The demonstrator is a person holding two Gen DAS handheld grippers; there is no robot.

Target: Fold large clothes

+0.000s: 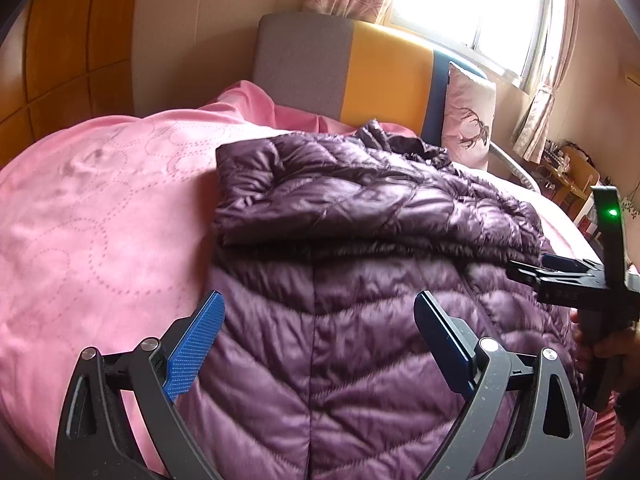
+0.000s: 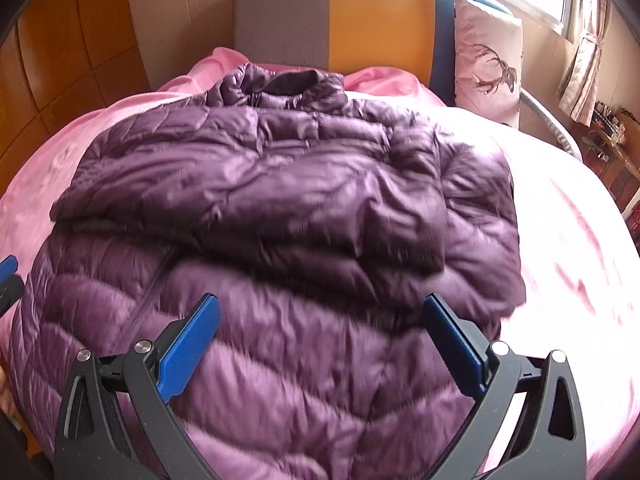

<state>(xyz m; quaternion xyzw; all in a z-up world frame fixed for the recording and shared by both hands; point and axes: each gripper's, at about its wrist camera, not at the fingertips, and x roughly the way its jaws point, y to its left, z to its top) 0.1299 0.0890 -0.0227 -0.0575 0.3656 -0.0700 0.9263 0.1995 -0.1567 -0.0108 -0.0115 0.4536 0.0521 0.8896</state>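
A purple quilted down jacket [image 1: 360, 240] [image 2: 280, 208] lies on the pink bed, collar toward the headboard. Both sleeves are folded across its chest. My left gripper [image 1: 320, 312] hovers open over the jacket's lower left part, nothing between its blue pads. My right gripper [image 2: 320, 316] stands wide open above the jacket's lower right part, also holding nothing. The right gripper [image 1: 532, 270] also shows at the right edge of the left wrist view, held by a hand. A blue pad of the left gripper [image 2: 8, 266] peeks in at the left edge of the right wrist view.
The pink bedspread [image 1: 100, 208] [image 2: 568, 240] extends around the jacket. A grey, orange and blue headboard [image 2: 340, 16] stands behind, with a deer-print pillow [image 2: 488, 60] leaning on it. Wooden wardrobe panels [image 1: 64, 40] stand at left; a window with curtains [image 1: 472, 4] and cluttered furniture [image 1: 568, 176] at right.
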